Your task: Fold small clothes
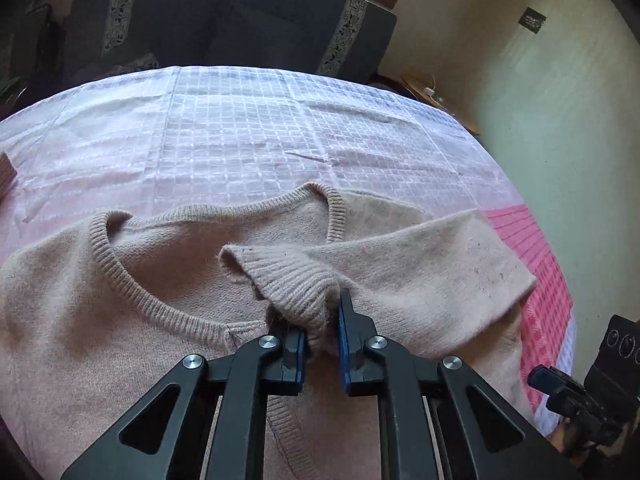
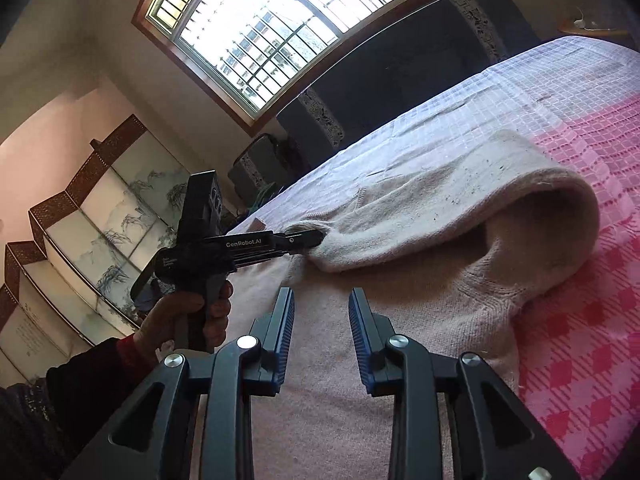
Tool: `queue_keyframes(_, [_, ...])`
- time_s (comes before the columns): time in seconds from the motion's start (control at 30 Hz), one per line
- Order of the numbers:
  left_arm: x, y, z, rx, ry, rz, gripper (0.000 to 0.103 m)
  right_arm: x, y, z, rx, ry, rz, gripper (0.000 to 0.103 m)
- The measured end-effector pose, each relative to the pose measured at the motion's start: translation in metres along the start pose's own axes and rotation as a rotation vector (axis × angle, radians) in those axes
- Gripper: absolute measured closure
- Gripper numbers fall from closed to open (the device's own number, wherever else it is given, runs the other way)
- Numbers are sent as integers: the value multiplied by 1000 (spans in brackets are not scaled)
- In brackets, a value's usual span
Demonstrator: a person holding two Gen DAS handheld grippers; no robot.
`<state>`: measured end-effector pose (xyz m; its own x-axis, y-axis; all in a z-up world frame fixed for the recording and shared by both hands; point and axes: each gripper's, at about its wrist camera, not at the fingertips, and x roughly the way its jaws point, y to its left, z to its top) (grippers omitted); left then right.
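Observation:
A beige knit sweater [image 1: 160, 288] lies flat on the bed, neckline toward the far side. My left gripper [image 1: 322, 320] is shut on the ribbed cuff [image 1: 288, 276] of its right sleeve [image 1: 440, 264], which is folded across the sweater's chest. In the right wrist view the left gripper [image 2: 316, 238] pinches the cuff while the sleeve [image 2: 460, 208] arches in a loop over the sweater body [image 2: 360, 380]. My right gripper [image 2: 322, 300] is open and empty, hovering above the sweater's body, a little short of the held cuff.
The bed has a pale checked cover [image 1: 260, 128] and a pink-red checked blanket [image 2: 580, 340] on the right side. A dark headboard [image 1: 224, 20], a window [image 2: 300, 12] and a folding screen [image 2: 100, 220] stand beyond the bed.

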<state>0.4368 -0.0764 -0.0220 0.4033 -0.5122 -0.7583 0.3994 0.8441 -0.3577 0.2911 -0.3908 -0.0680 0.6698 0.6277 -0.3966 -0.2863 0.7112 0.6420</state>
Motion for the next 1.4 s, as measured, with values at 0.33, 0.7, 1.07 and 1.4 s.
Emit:
queue_keyframes(0.33, [-109,-12,2,36,-153,96,91,-12,-16,20,165,-35,122,42])
queue_keyframes(0.7, [-127,109,-44,-214,-132,236,91,-11,-35,24,302,-69,156,39])
queue_keyframes(1.07, [-114,136,-68,-240,-96,243,90,3,-30,27,261,-27,150,38])
queue_keyframes(1.4, [-128,151,-73,-259,-141,306,62,39,-17,24,41,177,-343,61])
